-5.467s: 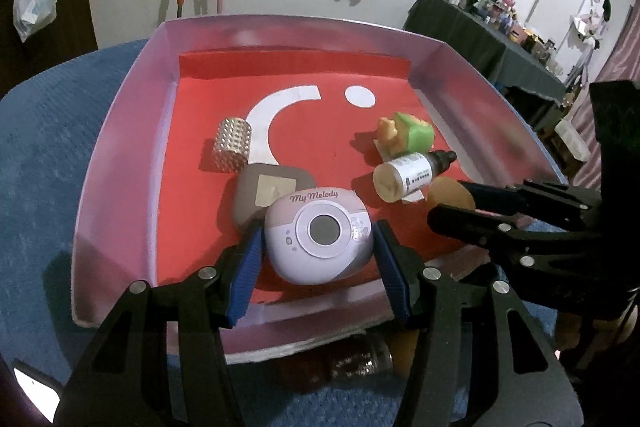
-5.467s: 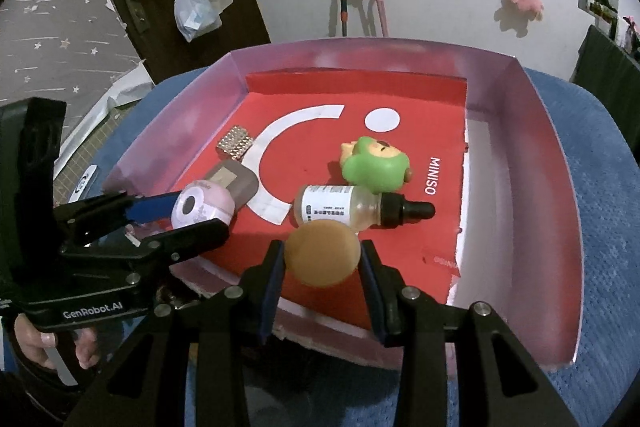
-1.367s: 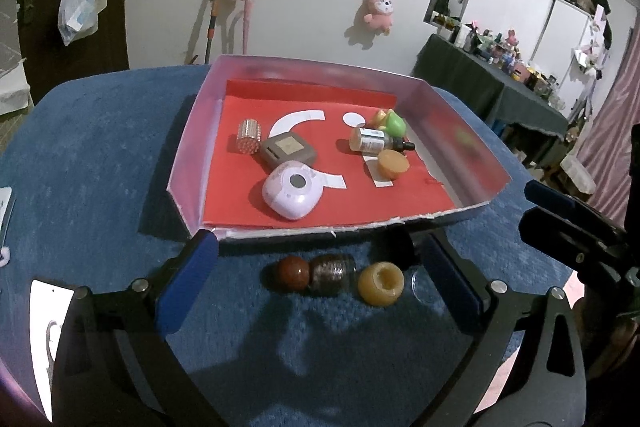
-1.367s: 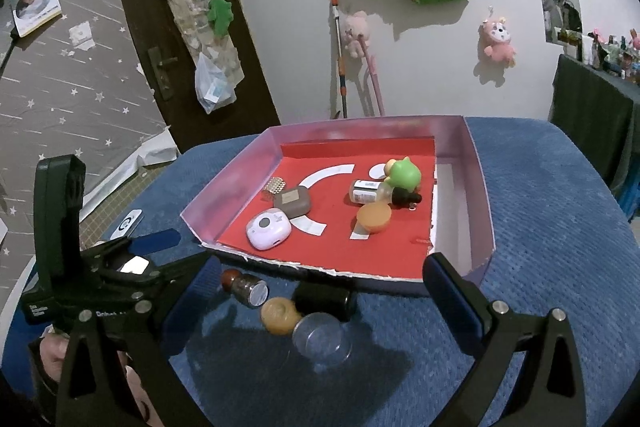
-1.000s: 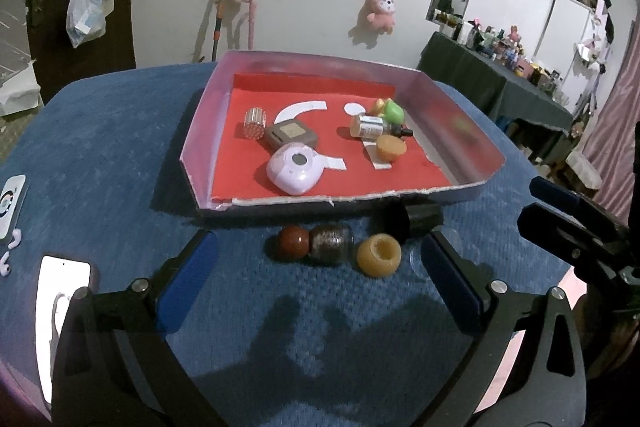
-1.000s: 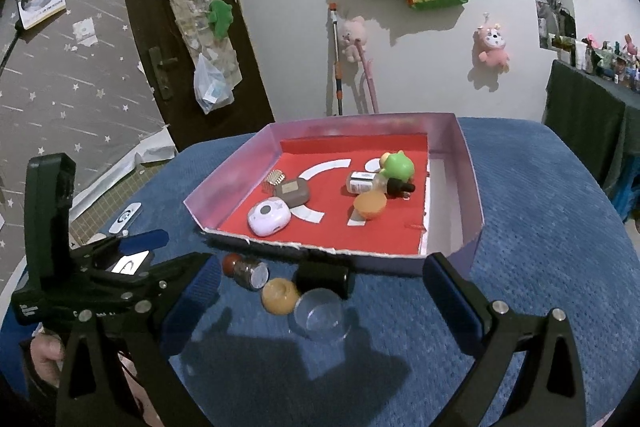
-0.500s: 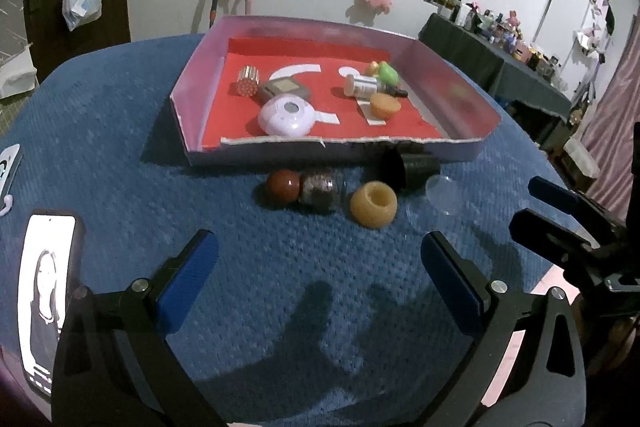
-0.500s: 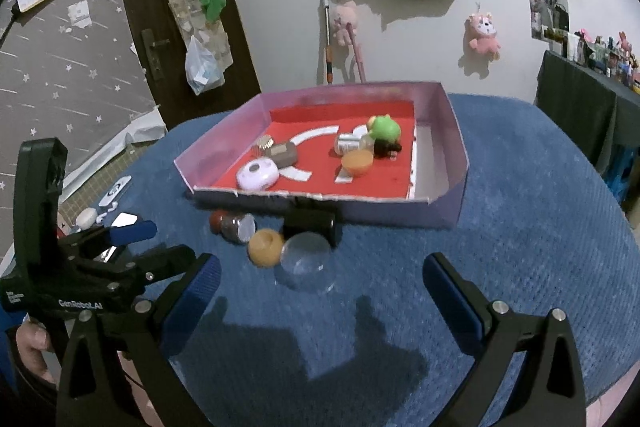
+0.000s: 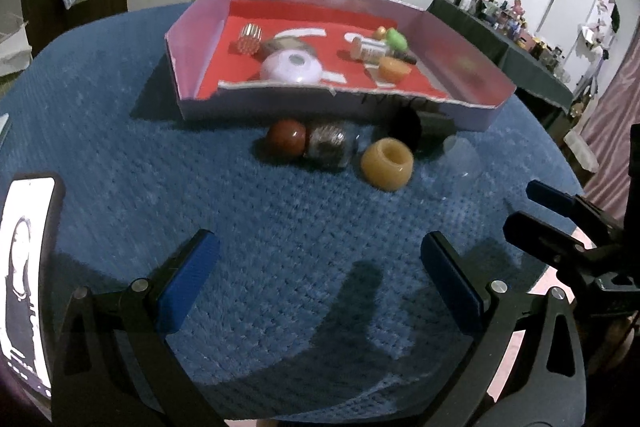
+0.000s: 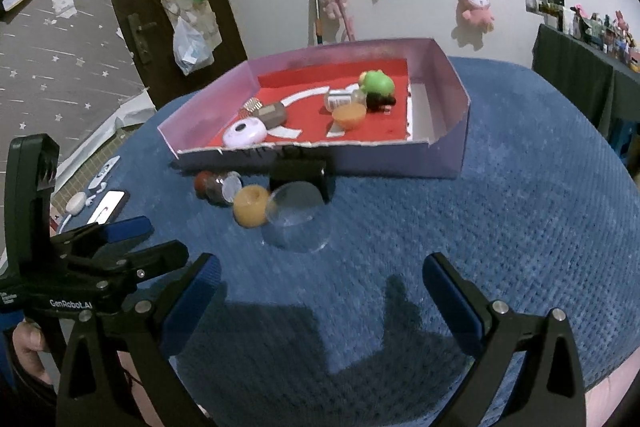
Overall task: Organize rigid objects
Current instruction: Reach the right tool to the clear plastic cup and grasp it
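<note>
From the left wrist, the left gripper (image 9: 320, 275) hangs above bare blue cloth (image 9: 280, 227), its fingers spread wide and holding nothing. Ahead, the pink box (image 9: 280, 107) holds several small things, among them a lilac round case (image 9: 291, 67) and an orange cap (image 9: 394, 69). Four items wait on the cloth just outside its near wall: a jar with a red lid (image 9: 316, 143), a yellow ring-shaped cup (image 9: 387, 164), a black cylinder (image 9: 416, 127) and a clear dome (image 9: 456, 159).

From the right wrist, the right gripper (image 10: 322, 291) is likewise wide open and empty, held back from that row. The clear dome (image 10: 296, 219) lies nearest it, probably the easier reach; the jar (image 10: 216, 187) suits the left side.
</note>
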Tool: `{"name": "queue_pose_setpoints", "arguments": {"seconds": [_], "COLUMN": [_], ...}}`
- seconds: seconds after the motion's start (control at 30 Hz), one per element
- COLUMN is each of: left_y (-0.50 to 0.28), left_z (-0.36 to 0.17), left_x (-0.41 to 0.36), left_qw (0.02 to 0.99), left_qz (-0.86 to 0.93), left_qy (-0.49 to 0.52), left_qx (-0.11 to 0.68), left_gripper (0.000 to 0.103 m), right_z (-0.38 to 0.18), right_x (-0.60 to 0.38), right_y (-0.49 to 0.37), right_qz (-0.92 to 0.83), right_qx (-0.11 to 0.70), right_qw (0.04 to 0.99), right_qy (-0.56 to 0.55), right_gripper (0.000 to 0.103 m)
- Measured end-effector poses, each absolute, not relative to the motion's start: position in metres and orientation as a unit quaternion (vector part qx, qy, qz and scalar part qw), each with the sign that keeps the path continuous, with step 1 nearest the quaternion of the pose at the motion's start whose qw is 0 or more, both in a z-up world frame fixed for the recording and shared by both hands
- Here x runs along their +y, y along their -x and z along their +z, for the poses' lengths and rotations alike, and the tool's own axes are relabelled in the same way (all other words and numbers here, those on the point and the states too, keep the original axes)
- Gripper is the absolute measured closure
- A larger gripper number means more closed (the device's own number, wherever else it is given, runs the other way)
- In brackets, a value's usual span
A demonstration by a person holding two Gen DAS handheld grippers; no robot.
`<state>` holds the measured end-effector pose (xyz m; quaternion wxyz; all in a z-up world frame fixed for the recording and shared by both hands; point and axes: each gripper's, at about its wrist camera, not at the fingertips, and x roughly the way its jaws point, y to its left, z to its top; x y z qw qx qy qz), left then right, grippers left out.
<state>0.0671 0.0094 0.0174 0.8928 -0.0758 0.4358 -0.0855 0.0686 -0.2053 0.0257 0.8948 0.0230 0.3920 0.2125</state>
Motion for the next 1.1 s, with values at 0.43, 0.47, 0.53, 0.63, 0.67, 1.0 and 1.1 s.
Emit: {"name": "queue_pose_setpoints", "arguments": {"seconds": [0.43, 0.47, 0.53, 0.63, 0.67, 1.0, 1.1], "left_y": [-0.086, -0.089, -0.093, -0.101, -0.103, -0.119, -0.121], "left_z": [0.021, 0.022, 0.025, 0.026, 0.026, 0.014, 0.013], "left_x": [0.014, 0.014, 0.015, 0.016, 0.016, 0.011, 0.012], "left_qw": [0.896, 0.897, 0.9, 0.903, 0.904, 0.905, 0.908], "left_qz": [-0.078, -0.077, -0.074, -0.062, -0.056, -0.035, -0.029], "left_qy": [0.099, 0.102, 0.109, 0.11, 0.11, 0.1, 0.099], "left_qx": [0.425, 0.422, 0.416, 0.41, 0.41, 0.412, 0.406], "left_gripper": [0.0, 0.0, 0.0, 0.0, 0.0, 0.0, 0.001], "right_z": [0.011, 0.011, 0.011, 0.011, 0.011, 0.01, 0.009], "right_x": [-0.206, -0.206, -0.204, -0.199, -0.197, -0.177, -0.175], "right_y": [-0.086, -0.088, -0.092, -0.096, -0.097, -0.104, -0.106], "right_qz": [0.209, 0.21, 0.213, 0.218, 0.22, 0.228, 0.227], "right_qx": [0.411, 0.411, 0.412, 0.412, 0.411, 0.401, 0.401], "right_qw": [0.887, 0.886, 0.885, 0.884, 0.884, 0.887, 0.887], "right_qy": [-0.039, -0.043, -0.046, -0.042, -0.039, -0.011, -0.007], "right_gripper": [0.0, 0.0, 0.003, 0.01, 0.01, 0.032, 0.037]}}
